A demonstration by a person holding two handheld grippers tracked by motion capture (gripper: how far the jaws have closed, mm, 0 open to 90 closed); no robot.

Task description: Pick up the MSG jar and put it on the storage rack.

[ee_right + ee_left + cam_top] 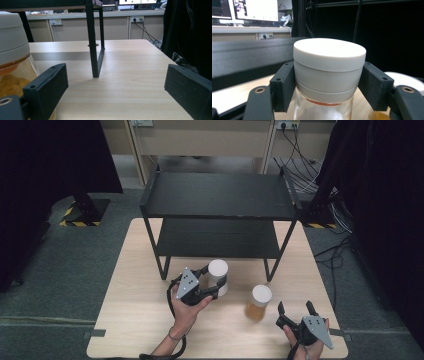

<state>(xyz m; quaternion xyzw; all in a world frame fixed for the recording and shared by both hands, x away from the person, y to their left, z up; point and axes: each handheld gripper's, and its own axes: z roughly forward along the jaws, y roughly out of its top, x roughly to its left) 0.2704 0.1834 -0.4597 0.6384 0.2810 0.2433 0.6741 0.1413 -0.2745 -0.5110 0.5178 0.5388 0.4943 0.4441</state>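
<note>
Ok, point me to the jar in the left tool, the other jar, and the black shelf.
Held jar (329, 51), left gripper view, on its white lid.
Other jar (261, 295), high view, on its white lid.
Shelf (220, 195), high view, on its top board.

Even, soft overhead light on the pale desk (140, 320); dark curtains at 9 and 3 o'clock swallow detail. The high view is slightly soft; close-up tongs blur at 6 o'clock.

Shelf rack (220, 195) at table (130, 320) rear; two jars before it (one (218, 276) left, other (258, 302) right).
</note>
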